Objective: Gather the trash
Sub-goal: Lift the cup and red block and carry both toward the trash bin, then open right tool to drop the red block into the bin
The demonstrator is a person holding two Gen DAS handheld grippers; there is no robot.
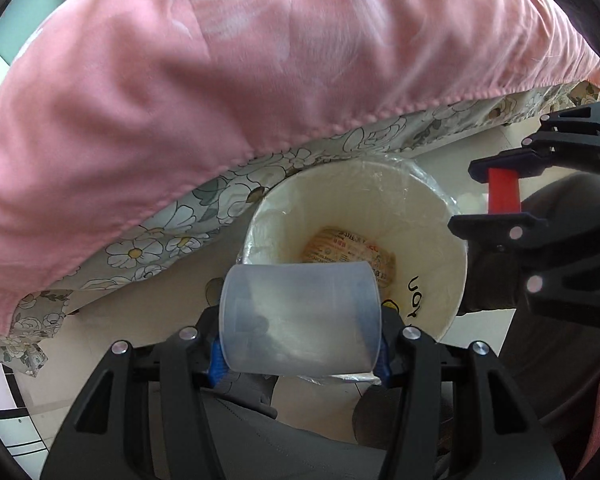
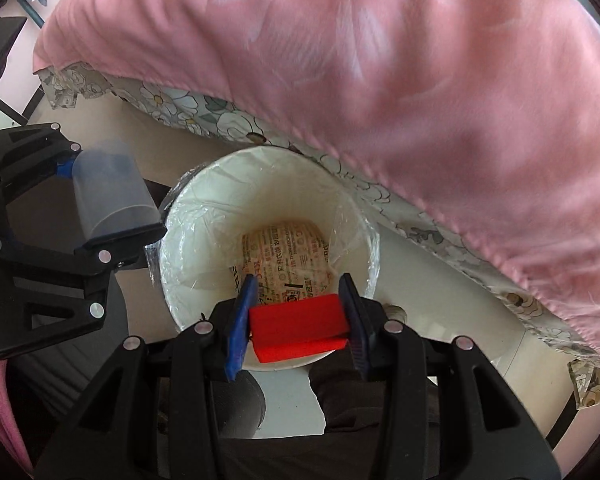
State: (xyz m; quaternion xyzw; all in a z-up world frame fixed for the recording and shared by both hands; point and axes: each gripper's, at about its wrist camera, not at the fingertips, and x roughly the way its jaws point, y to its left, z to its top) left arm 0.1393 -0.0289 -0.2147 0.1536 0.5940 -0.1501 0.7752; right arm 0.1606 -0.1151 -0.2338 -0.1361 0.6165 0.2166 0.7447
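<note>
Clear plastic cup [image 1: 300,320], pinched in my left gripper [image 1: 300,354], hangs over the near rim of the lined white bin [image 2: 172,280]; my right gripper [image 2: 298,326] clamps a red block [image 2: 296,326] above that bin, beside the pink quilt [image 2: 380,80].

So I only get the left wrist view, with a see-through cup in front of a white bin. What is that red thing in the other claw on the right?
Observer: A red wedge-shaped block, clamped between the right gripper's blue pads, over the bin's near rim.
Operator: And is my cup over the bin too?
Observer: From the right wrist view the cup looks to hang beside the rim, outside the opening.
</note>
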